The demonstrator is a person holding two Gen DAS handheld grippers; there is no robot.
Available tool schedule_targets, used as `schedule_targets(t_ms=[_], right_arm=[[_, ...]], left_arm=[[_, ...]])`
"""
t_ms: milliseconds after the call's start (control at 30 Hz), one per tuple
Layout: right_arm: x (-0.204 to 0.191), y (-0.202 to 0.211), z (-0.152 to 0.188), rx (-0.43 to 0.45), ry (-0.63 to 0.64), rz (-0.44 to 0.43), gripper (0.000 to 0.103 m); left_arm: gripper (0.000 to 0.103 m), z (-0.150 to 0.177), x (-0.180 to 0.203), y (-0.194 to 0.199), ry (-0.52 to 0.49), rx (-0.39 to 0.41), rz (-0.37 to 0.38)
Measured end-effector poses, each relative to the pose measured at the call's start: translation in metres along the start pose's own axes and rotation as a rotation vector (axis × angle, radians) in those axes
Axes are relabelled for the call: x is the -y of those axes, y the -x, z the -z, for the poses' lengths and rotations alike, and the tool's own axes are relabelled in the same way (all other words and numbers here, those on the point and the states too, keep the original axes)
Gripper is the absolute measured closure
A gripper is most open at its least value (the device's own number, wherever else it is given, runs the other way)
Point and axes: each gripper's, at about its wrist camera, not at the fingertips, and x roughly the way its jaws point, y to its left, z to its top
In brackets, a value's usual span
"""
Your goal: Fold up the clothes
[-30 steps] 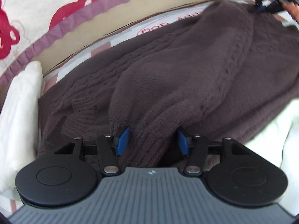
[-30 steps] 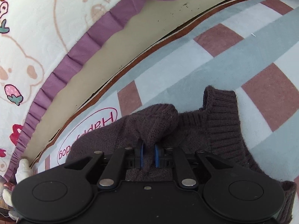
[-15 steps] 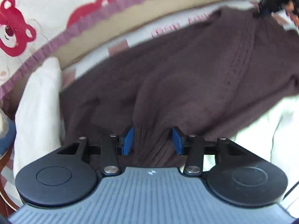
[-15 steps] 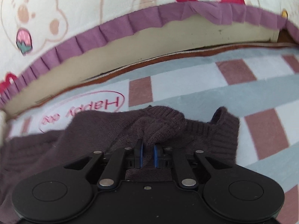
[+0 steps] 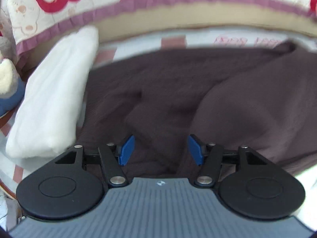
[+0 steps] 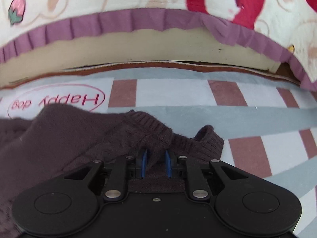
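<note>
The dark brown knitted sweater [image 5: 198, 91] lies spread across a checked sheet of pale grey, white and dusty-red squares [image 6: 247, 119] on a bed, its bulk bunched into soft folds. In the left wrist view, which is blurred, the left tool [image 5: 161, 149] sits low over the sweater with its blue pads [image 5: 126, 149] wide apart; brown knit shows in the gap between them, and neither pad presses on it. Just to the left of the sweater rests a folded white garment [image 5: 53, 107], its long edge close against the brown knit. Further left, at the frame edge, part of a cream and blue soft toy [image 5: 9, 87] shows.

In the right wrist view the right tool [image 6: 155, 163] has its pads a little apart, with a ridge of the sweater's ribbed edge [image 6: 158, 130] rising between them; whether the pads press on it cannot be told. A red "Happy dog" oval print [image 6: 57, 99] on the sheet lies just beyond the sweater. Along the far side runs a cream quilt with red bears and a purple ruffled border [image 6: 138, 21].
</note>
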Motion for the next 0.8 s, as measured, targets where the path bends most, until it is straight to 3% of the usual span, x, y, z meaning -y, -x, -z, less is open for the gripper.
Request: schedule_targets(t_ms=[67,133,233,267,300,333,400,467,533,600,667,700,767,800], right_arm=[[-0.004,0.000,0.000,0.005,0.042,0.041,0.083],[0.000,0.004,-0.002,0.036,0.040,0.083,0.083],[-0.005,0.011,-0.003,0.119,0.110,0.236,0.081],[-0.004,0.014,-0.004,0.145,0.093,0.213,0.080],[-0.002,0.018,-0.005,0.169,0.069,0.176,0.080],[0.000,0.022,-0.006,0.194,0.045,0.139,0.080],[0.003,0.027,-0.007,0.211,-0.007,0.029,0.080],[0.002,0.028,-0.007,0.212,-0.025,-0.041,0.080],[0.000,0.025,-0.007,0.201,-0.038,-0.081,0.080],[-0.003,0.023,-0.007,0.190,-0.049,-0.115,0.080],[-0.008,0.022,-0.006,0.182,-0.061,-0.144,0.080],[-0.010,0.022,-0.004,0.179,-0.057,-0.159,0.080],[-0.016,0.022,-0.002,0.175,-0.046,-0.189,0.079],[-0.019,0.021,0.000,0.169,-0.034,-0.193,0.079]], left_arm=[[0.045,0.001,0.001,-0.009,0.030,0.002,0.067],[0.043,0.000,0.004,-0.010,0.037,0.064,0.128],[0.034,0.000,0.009,-0.013,0.038,0.138,0.205],[0.035,-0.001,0.011,-0.020,0.023,0.131,0.202],[0.041,-0.001,0.014,-0.027,0.003,0.110,0.196],[0.088,-0.001,0.018,-0.034,-0.018,0.083,0.170],[0.092,-0.001,0.031,-0.031,-0.042,0.087,0.058],[0.092,-0.003,0.040,-0.008,-0.057,0.166,-0.012],[0.091,-0.006,0.044,0.016,-0.090,0.237,-0.065],[0.090,-0.008,0.048,0.019,-0.158,0.213,-0.097],[0.081,-0.009,0.049,0.013,-0.169,0.162,-0.110],[0.076,-0.009,0.048,0.009,-0.151,0.148,-0.126],[0.051,-0.012,0.047,0.004,-0.106,0.139,-0.151],[0.045,-0.018,0.046,0.006,-0.072,0.169,-0.154]])
